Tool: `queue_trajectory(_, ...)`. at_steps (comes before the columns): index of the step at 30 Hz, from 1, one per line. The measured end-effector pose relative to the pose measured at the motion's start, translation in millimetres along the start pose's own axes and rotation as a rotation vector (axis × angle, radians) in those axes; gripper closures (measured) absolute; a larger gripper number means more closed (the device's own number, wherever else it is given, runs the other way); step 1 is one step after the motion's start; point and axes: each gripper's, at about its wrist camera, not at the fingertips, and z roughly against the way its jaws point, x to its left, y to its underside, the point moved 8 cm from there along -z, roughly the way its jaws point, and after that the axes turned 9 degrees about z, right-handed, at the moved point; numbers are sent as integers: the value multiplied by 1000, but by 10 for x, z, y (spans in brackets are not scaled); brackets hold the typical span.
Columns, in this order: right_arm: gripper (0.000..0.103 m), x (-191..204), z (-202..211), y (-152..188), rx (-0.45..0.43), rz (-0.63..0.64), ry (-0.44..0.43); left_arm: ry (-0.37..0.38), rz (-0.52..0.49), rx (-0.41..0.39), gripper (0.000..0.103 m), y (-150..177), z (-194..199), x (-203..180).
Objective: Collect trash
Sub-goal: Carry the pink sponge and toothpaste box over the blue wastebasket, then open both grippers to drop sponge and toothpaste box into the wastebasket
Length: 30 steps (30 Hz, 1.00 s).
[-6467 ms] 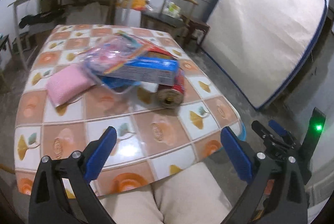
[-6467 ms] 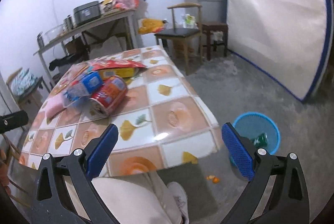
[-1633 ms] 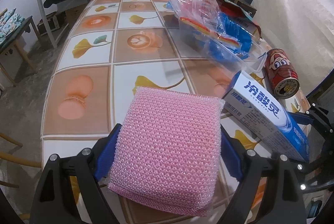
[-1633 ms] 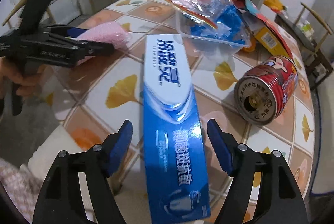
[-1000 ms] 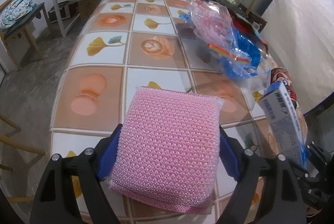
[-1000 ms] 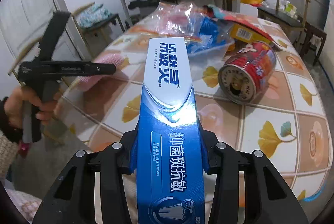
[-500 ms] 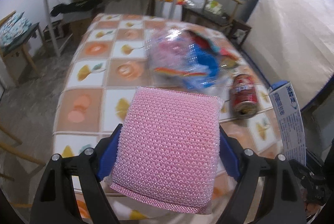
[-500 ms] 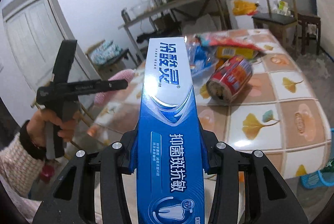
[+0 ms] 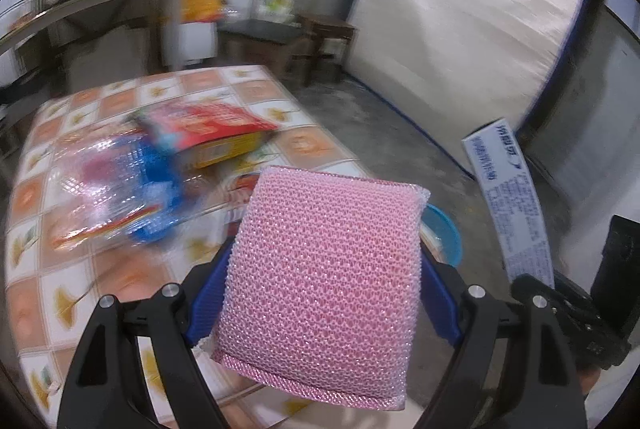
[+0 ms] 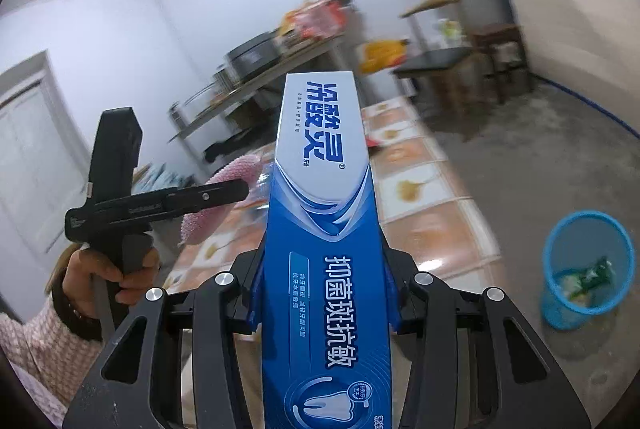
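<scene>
My left gripper (image 9: pixel 324 305) is shut on a pink mesh scouring pad (image 9: pixel 328 277) and holds it up above the table's near right corner. My right gripper (image 10: pixel 324 293) is shut on a long blue-and-white toothpaste box (image 10: pixel 324 229), lifted in the air; the box also shows in the left wrist view (image 9: pixel 508 197). The left gripper with the pad shows in the right wrist view (image 10: pixel 216 193). A blue mesh waste basket (image 10: pixel 584 269) stands on the floor to the right of the table, with some trash in it; its rim peeks out behind the pad (image 9: pixel 444 233).
The tiled table (image 9: pixel 52 269) holds a clear plastic bag with blue and pink contents (image 9: pixel 116 189), a red snack bag (image 9: pixel 208 125) and a yellow box (image 9: pixel 228 149). A mattress (image 9: pixel 460 13) leans on the right wall. A chair (image 10: pixel 436 65) and a shelf (image 10: pixel 260 77) stand behind.
Both grippers have lifted their loads higher and swung to the right, away from the table's middle, so the blue basket now shows near both. The red can is now hidden behind the pad.
</scene>
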Motion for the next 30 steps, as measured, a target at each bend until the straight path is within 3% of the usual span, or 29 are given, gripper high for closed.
queue_trajectory(5,61,-515,247,30,-24,-93,105,90,-86,69,22,-86,-491,-629)
queue_trajectory(13,61,-1204,539,215,-26,-226,270,209,-140,235,22,-32,-1356,-1418)
queue_trajectory(21,61,-2077,748,775,51,-422,456,248,-162,385,22,99,-2140,-1967)
queue_trajectory(25,61,-2515,762,1069,90,-574,484,256,-150,496,21,246,-2632,-2258)
queue_trajectory(30,61,-2875,668,1307,131,-718,455,217,-141,598,21,441,-3189,-2507)
